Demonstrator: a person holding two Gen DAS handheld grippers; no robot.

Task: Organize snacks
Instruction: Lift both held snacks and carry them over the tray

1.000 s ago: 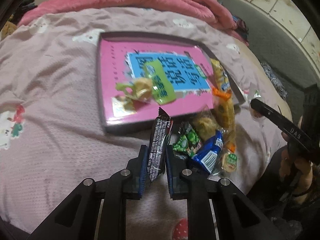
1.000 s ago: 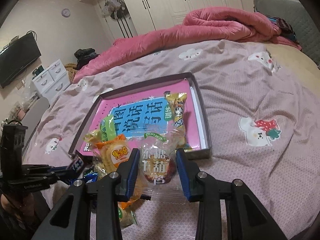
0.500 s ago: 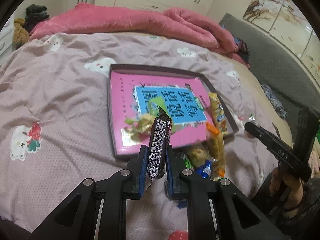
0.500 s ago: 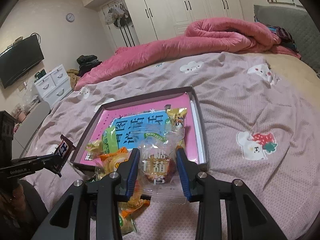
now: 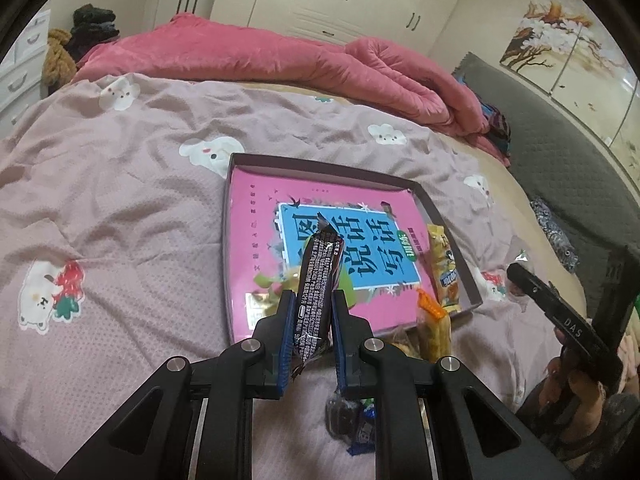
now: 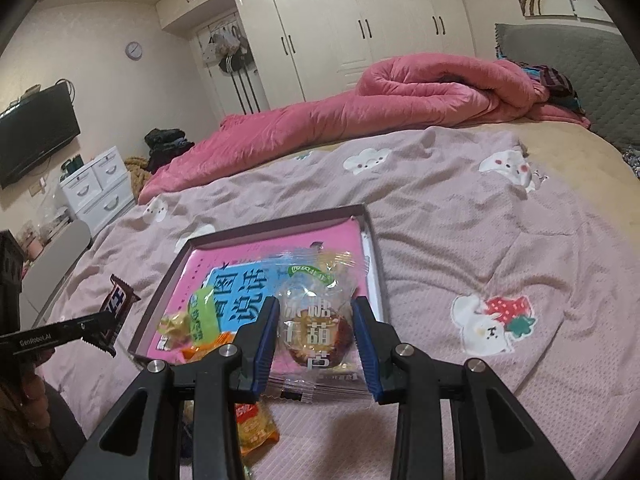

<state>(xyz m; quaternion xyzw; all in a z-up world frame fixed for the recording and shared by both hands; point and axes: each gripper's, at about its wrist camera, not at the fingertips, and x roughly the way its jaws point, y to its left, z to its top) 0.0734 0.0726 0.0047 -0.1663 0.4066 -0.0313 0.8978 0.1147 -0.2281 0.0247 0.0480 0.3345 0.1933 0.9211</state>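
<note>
My left gripper (image 5: 311, 300) is shut on a dark brown chocolate bar (image 5: 318, 280), held upright above the bed near the tray's front edge; it also shows in the right wrist view (image 6: 118, 304). My right gripper (image 6: 314, 312) is shut on a clear candied-fruit packet (image 6: 316, 320), held over the tray's front right part. The shallow tray (image 5: 230, 216) holds a pink and blue book (image 5: 360, 236), a green snack (image 6: 202, 310) and a yellow packet (image 5: 442, 272). Loose snacks (image 5: 430, 326) lie on the bed in front of the tray.
The bed has a pink-grey printed sheet (image 5: 120, 220) and a rolled pink duvet (image 6: 400, 96) at the back. A grey headboard (image 5: 568, 160) is on the right. White drawers (image 6: 96, 188) and a TV (image 6: 36, 132) stand left of the bed.
Both grippers have risen from the snack pile with their packets. The left one lifted the chocolate bar up and back; the right one lifted the clear packet towards the tray.
</note>
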